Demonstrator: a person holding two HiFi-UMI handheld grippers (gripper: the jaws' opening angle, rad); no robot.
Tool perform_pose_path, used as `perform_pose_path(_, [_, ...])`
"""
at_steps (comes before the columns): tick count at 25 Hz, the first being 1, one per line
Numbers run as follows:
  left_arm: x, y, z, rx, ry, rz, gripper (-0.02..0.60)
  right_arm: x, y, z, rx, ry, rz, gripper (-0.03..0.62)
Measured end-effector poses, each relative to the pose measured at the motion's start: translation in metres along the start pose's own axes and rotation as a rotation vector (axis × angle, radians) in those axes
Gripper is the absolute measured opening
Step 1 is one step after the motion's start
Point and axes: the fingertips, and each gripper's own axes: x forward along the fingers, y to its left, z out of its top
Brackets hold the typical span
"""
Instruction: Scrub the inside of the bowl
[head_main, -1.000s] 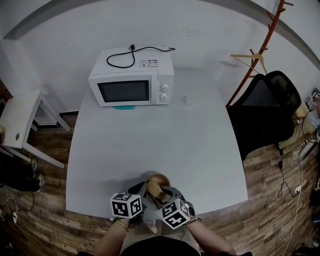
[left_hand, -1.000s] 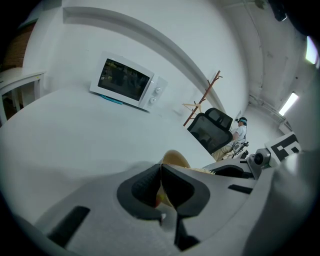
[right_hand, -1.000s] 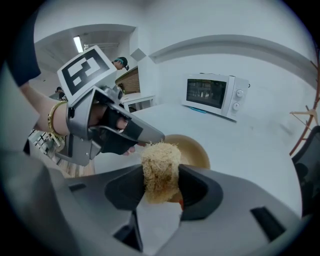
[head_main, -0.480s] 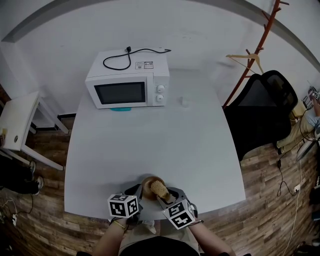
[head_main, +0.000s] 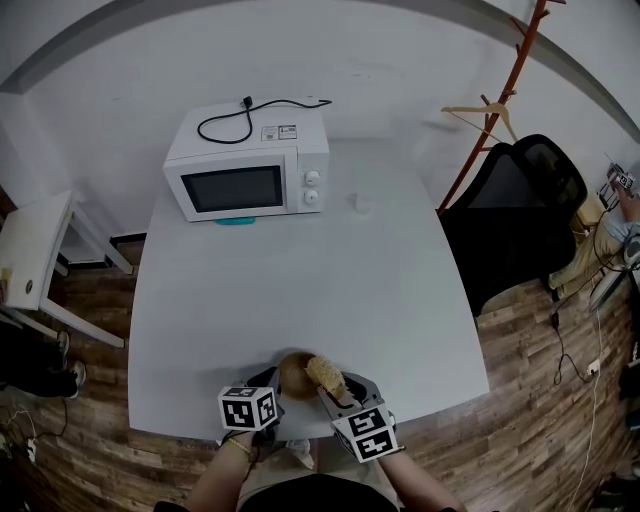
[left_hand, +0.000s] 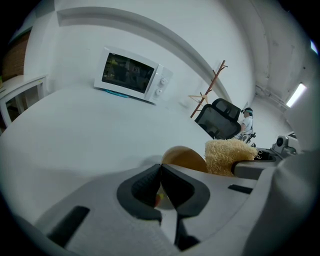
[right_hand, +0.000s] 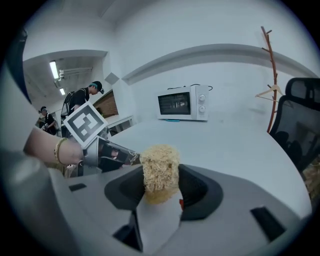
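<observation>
Lengthwise along right gripper's (right_hand: 161, 189) jaws, loofah (right_hand: 159, 169), tip beside bowl (head_main: 293, 376).

My right gripper (head_main: 332, 388) rolls and rises slightly — its loofah scrubber (head_main: 324, 372) sweeps across the bowl (head_main: 292, 373), away from my left gripper (head_main: 273, 383).

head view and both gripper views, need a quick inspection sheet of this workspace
surface: white table, no spills seen
job's things: brown bowl at the near edge; loofah scrubber by its right side
clutter: microwave at the far end, teal item under it, small white object beside it
grippers: left claw shut on the bowl's rim; right claw shut on the loofah scrubber
cables: black cord coiled on the microwave; cable on the floor at right
surroundings: black chair, coat stand, white side table, wood floor
</observation>
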Motion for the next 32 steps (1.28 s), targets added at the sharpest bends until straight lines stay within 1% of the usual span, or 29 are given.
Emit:
perform_pose_path(4, [0.001,-0.002,0.0,0.011,0.003,-0.003,0.025,-0.008,0.002,-0.005,0.025,-0.01,-0.028,0.184])
perform_pose_path(12, [-0.011,-0.009,-0.006,0.033,-0.002,-0.039,0.026,-0.034,0.012,-0.012,0.059,-0.048,-0.094,0.184])
perform_pose_path(19, [-0.05,-0.023,-0.006,0.064,-0.06,-0.089,0.025,-0.055,0.036,-0.01,0.064,-0.107,-0.128,0.184])
perform_pose_path(22, [-0.072,-0.033,-0.003,0.068,-0.099,-0.121,0.025,-0.064,0.049,-0.005,0.076,-0.153,-0.123,0.184])
perform_pose_path(26, [-0.1,-0.049,-0.004,0.065,-0.153,-0.158,0.023,-0.078,0.067,0.0,0.096,-0.205,-0.086,0.184])
perform_pose_path(32, [-0.137,-0.081,-0.009,0.05,-0.221,-0.197,0.018,-0.108,0.076,0.008,0.076,-0.255,-0.038,0.184])
